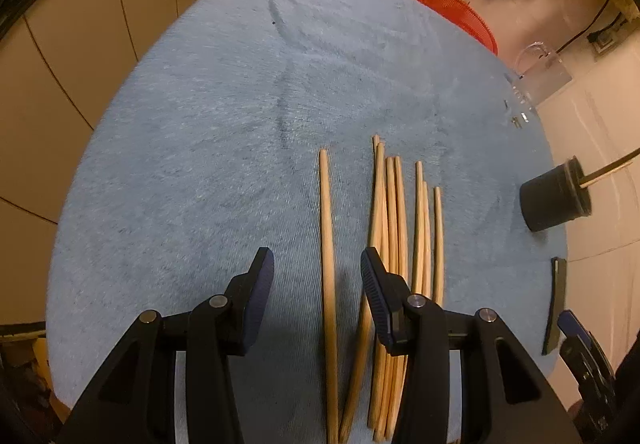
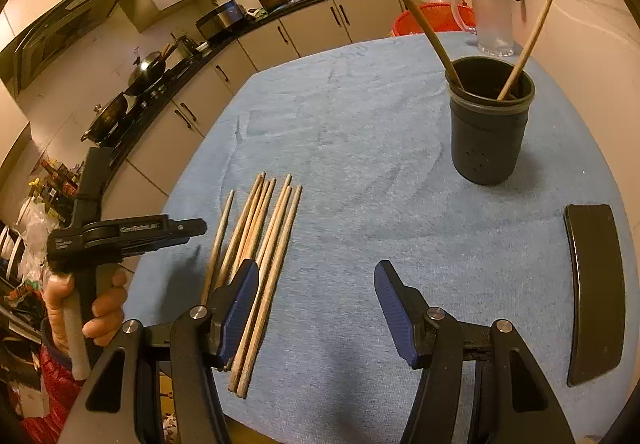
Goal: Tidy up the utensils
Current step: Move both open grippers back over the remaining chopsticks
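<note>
Several wooden chopsticks (image 1: 394, 228) lie side by side on the blue cloth; they also show in the right wrist view (image 2: 260, 244). One chopstick (image 1: 328, 244) lies apart to their left, between the open fingers of my left gripper (image 1: 316, 268), which is empty and low over it. A dark holder cup (image 2: 490, 131) stands upright at the right with two chopsticks (image 2: 528, 39) in it; it also shows in the left wrist view (image 1: 554, 199). My right gripper (image 2: 316, 284) is open and empty, right of the pile.
The round table has a blue cloth (image 2: 360, 163). A flat black object (image 2: 596, 292) lies near the right edge. A clear pitcher (image 2: 494, 15) and a red basket (image 2: 432, 19) stand at the far edge. Kitchen cabinets run behind the table.
</note>
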`<state>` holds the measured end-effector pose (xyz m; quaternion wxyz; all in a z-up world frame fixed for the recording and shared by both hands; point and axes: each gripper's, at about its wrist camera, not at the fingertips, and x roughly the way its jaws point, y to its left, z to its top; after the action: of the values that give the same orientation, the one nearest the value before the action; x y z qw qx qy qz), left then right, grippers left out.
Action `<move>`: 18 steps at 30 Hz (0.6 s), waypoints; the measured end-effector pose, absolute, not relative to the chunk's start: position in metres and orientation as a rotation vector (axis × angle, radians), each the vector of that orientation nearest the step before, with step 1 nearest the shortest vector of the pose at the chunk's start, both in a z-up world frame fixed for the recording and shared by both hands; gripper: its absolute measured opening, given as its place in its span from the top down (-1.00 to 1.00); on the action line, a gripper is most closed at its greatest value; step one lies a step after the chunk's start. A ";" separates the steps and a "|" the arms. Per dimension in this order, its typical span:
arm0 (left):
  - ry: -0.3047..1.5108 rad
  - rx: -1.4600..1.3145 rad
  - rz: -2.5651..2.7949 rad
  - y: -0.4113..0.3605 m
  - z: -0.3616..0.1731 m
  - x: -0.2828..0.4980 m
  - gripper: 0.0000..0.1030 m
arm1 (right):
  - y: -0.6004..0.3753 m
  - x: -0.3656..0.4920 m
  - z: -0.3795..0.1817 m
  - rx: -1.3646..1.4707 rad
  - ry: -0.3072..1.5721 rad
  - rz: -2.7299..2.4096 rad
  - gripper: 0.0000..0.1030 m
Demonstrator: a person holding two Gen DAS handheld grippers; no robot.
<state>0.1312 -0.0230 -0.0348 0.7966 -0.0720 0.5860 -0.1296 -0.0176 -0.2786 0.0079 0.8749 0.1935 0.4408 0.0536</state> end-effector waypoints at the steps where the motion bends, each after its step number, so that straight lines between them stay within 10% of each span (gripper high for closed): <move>1: 1.266 -0.152 -0.280 -0.026 -0.038 0.134 0.15 | -0.279 -0.018 0.006 0.408 0.924 0.111 -0.26; 12: 1.276 -0.040 -0.246 -0.049 -0.059 0.142 0.66 | -0.271 0.002 -0.003 0.408 0.980 0.121 -0.25; 18: 1.269 -0.026 -0.230 -0.041 -0.061 0.138 0.84 | -0.249 0.041 -0.016 0.386 1.070 0.143 0.20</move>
<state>0.1383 -0.0411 -0.0605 0.7992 -0.0120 0.5914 -0.1071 0.0414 -0.2492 -0.0155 0.8402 0.1826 0.5061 0.0675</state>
